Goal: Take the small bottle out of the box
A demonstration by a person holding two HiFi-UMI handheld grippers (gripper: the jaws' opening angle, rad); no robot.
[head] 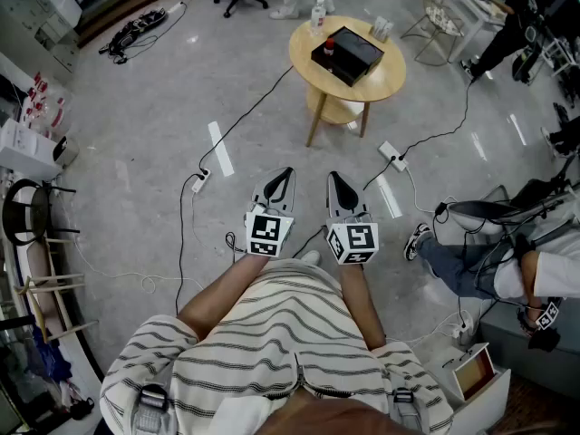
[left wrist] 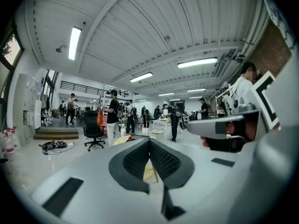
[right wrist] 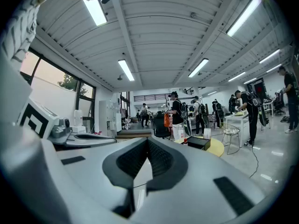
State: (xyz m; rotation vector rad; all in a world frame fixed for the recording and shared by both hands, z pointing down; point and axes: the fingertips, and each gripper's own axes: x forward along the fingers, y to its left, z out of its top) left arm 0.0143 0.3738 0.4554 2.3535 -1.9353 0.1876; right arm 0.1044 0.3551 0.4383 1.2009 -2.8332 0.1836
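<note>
Round table (head: 385, 84), small bottle (head: 329, 43) in box (head: 355, 60), well beyond left gripper (head: 286, 173), right gripper (head: 334, 177), jaws pressed together

A polished grey concrete floor (head: 136, 134) spread wide, crossed by thin black cables (head: 245, 116) and white power strips (head: 392, 156). A round light-wood worktop (head: 387, 80) stood ahead. Long fluorescent tube lights (left wrist: 74, 42) lit a ribbed white ceiling (left wrist: 154, 27).
</note>
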